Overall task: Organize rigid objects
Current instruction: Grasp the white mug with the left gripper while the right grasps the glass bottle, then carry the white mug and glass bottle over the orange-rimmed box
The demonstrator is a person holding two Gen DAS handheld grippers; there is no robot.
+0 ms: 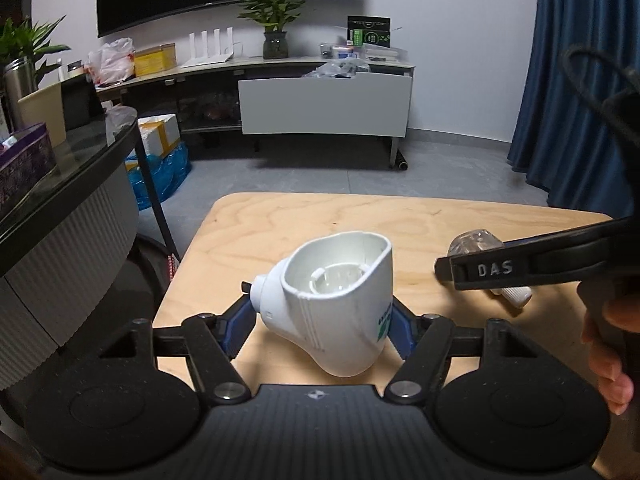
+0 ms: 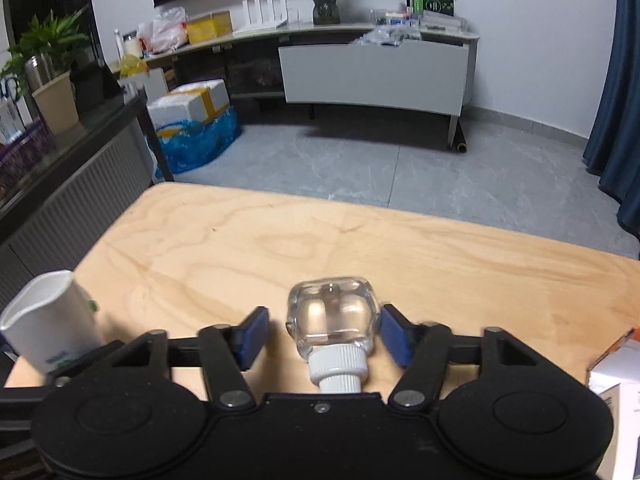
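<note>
White hollow cap (image 1: 336, 304) in left claw (image 1: 320, 328); clear bottle (image 2: 333, 320) between right claw (image 2: 324, 334) pads.

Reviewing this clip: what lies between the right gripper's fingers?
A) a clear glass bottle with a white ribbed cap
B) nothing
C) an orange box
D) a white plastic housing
A: the clear bottle lies on the wooden table between the right gripper's open blue pads, cap toward the camera.

orange-white box (image 2: 618, 364) cut off right, bottle cap (image 2: 339, 372) partly hidden
</note>
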